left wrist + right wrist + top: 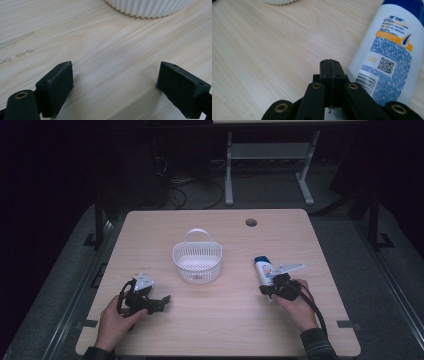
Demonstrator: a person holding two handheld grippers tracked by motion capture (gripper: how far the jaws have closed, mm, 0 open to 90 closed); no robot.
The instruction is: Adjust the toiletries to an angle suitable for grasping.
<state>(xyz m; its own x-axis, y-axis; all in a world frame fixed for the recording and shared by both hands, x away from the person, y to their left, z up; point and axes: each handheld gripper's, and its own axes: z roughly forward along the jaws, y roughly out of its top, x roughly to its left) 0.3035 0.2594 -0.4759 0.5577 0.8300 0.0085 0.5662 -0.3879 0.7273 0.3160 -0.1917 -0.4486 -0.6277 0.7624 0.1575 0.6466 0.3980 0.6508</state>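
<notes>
A white bottle with a blue cap [263, 269] lies on the wooden table [220, 330] at the right. Its printed label [387, 60] faces up in the right gripper view. My right gripper [265, 291] rests just beside the bottle's near end, jaws shut together [330, 65] with nothing between them. A white ribbed basket with a handle [197, 261] stands at the table's middle, and its wall [150, 8] shows at the top of the left gripper view. My left gripper [164, 301] lies low on the table at the left, open [115, 82], with bare wood between its pads.
A round cable hole [251, 222] sits near the table's far edge. Beyond the table stand a white desk frame [270, 165] and tangled cables on the dark floor. Faint scuff marks [17, 47] streak the wood left of the left gripper.
</notes>
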